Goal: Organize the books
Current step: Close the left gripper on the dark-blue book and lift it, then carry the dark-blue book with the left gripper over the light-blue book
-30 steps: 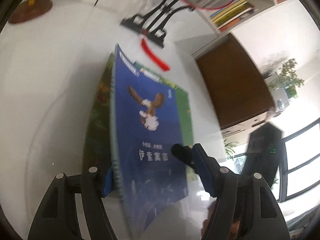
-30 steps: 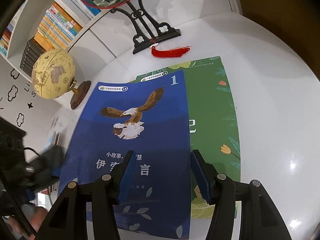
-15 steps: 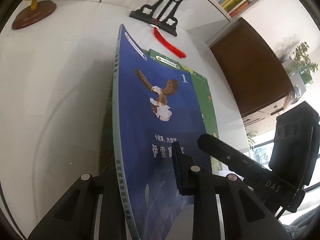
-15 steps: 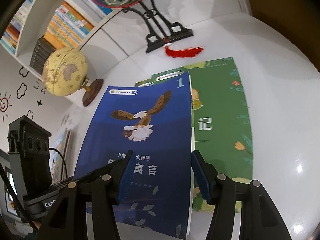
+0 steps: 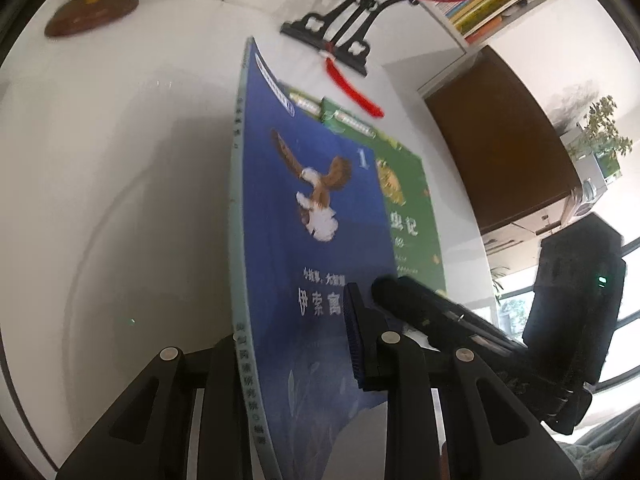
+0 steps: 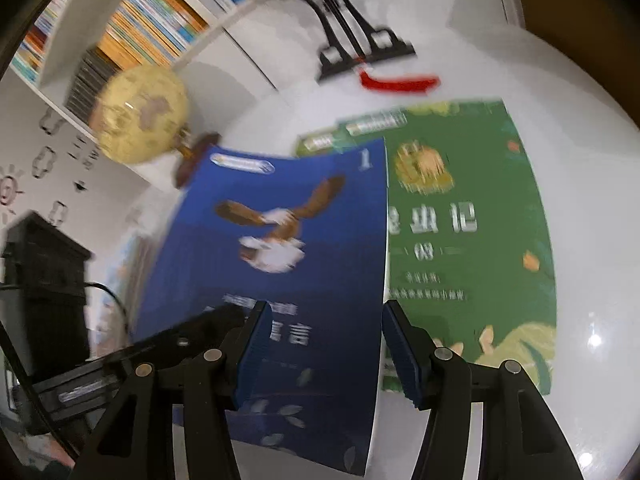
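A blue book with an eagle on its cover (image 5: 312, 240) (image 6: 280, 256) is tilted up by its spine edge off the white table. My left gripper (image 5: 296, 340) is shut on the blue book near its lower spine corner. A green book (image 5: 412, 200) (image 6: 468, 232) lies flat under and to the right of it, with another green cover edge (image 6: 316, 142) showing beneath. My right gripper (image 6: 326, 344) is open and empty, hovering over the blue book's lower part; it also shows in the left wrist view (image 5: 460, 320).
A black stand with a red tassel (image 5: 352, 88) (image 6: 396, 82) stands behind the books. A globe (image 6: 142, 118) on a brown base (image 5: 92, 20) stands at the back left. Bookshelves (image 6: 132, 36) and a brown cabinet (image 5: 504, 140) are beyond the white table (image 5: 120, 160).
My left gripper closed on the blue book and lifted its spine side, sliding it left so more of the green book shows. My right gripper stayed open above it.
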Demonstrator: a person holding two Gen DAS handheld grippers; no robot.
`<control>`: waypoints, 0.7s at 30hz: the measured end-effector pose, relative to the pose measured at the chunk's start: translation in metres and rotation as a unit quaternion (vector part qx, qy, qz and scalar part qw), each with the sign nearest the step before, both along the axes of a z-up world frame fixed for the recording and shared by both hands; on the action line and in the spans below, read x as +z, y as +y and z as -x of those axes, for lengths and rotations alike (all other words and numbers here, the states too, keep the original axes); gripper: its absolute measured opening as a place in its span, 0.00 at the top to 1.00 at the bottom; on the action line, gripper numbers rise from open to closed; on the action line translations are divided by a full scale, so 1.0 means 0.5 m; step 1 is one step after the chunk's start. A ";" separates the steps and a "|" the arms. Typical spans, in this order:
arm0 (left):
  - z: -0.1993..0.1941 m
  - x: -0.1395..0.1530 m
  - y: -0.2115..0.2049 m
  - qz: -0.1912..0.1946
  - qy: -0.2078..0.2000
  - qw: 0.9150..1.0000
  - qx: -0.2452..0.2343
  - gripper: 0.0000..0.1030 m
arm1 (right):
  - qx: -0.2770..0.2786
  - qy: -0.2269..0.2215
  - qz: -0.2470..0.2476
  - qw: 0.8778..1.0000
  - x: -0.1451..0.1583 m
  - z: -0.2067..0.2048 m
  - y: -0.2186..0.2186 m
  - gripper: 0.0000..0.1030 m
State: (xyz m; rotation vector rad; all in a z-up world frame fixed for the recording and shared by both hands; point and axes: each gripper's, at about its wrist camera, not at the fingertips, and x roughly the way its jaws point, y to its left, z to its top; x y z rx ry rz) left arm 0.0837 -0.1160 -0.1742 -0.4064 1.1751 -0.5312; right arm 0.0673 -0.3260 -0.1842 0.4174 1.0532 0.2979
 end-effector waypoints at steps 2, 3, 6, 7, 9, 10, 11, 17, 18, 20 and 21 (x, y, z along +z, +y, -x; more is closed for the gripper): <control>-0.002 -0.012 0.001 0.001 0.010 1.000 -0.001 0.79 | -0.009 -0.011 0.001 1.000 -0.002 0.005 0.001 0.45; -0.002 -0.014 -0.001 0.001 0.010 1.000 -0.003 0.79 | -0.011 -0.012 0.006 1.000 -0.001 0.005 0.003 0.45; 0.004 -0.004 0.001 0.013 0.004 1.000 -0.007 0.79 | -0.007 -0.016 0.025 1.000 0.002 0.002 0.010 0.45; 0.005 0.002 0.006 0.028 0.010 1.000 -0.006 0.79 | -0.004 -0.019 0.030 0.999 0.006 0.003 0.013 0.45; 0.007 0.018 0.015 0.048 0.011 0.999 -0.004 0.79 | 0.002 -0.022 0.015 1.000 0.017 0.005 0.010 0.45; 0.009 0.029 0.021 0.061 0.009 0.998 -0.004 0.79 | 0.006 -0.029 0.018 0.999 0.030 0.008 0.013 0.45; 0.011 0.040 0.025 0.070 0.006 0.998 -0.002 0.79 | 0.011 -0.034 0.027 0.999 0.038 0.012 0.019 0.45; 0.029 0.120 0.067 0.090 -0.039 0.995 -0.003 0.79 | 0.035 -0.055 0.056 0.996 0.082 0.027 0.062 0.45; 0.034 0.133 0.076 0.088 -0.048 0.995 -0.004 0.79 | 0.032 -0.056 0.042 0.997 0.088 0.028 0.064 0.45; 0.041 0.152 0.092 0.085 -0.060 0.995 -0.001 0.79 | 0.030 -0.066 0.026 0.997 0.107 0.034 0.075 0.45; 0.046 0.163 0.108 0.086 -0.066 0.994 0.004 0.79 | 0.031 -0.071 0.025 0.997 0.119 0.035 0.085 0.45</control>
